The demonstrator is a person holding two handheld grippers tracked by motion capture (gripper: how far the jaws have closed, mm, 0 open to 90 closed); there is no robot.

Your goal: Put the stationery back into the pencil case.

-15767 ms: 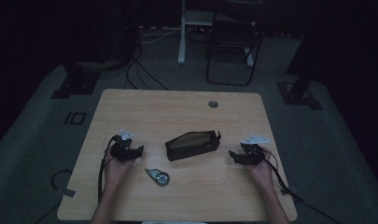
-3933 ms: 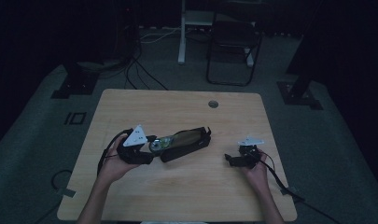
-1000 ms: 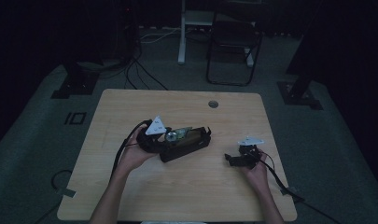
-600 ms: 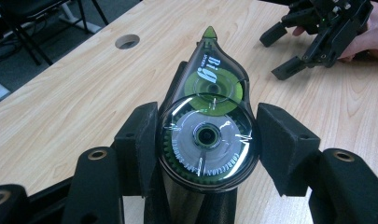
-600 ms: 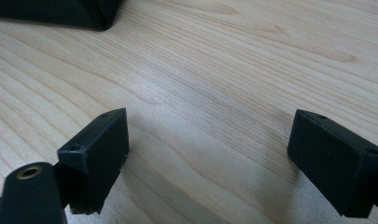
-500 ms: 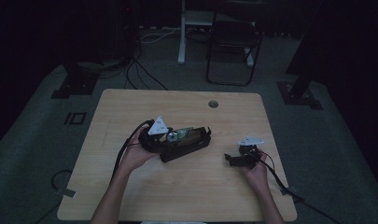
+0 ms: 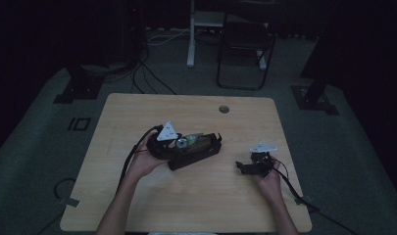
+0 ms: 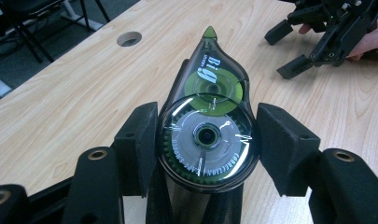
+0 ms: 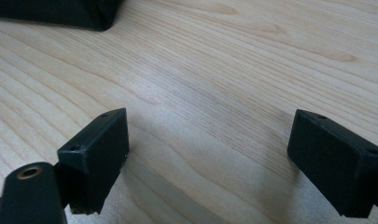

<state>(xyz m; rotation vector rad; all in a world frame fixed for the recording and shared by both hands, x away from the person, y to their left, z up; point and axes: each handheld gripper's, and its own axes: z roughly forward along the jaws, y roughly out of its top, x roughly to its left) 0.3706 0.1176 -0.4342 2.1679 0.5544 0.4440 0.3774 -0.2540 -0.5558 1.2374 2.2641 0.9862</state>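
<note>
Left hand-held gripper [image 8: 205, 144], still grasping the correction tape [image 8: 209, 135], has apparently crept right over the pouch [image 7: 196, 152]; right hand-held gripper [image 9: 210, 163] stays released, low right of the worktop [image 7: 196, 205].

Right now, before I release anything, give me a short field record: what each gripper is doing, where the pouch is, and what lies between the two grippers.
left gripper: jaws closed on the teardrop-shaped green and clear correction tape dispenser, held over the open black fabric pencil pouch
right gripper: jaws open, nothing between them, low over the light wooden table
pouch position: near the table's middle, lying at a slant
between grippers: bare wood, right of the pouch
table feature: round cable hole at the far edge
</note>
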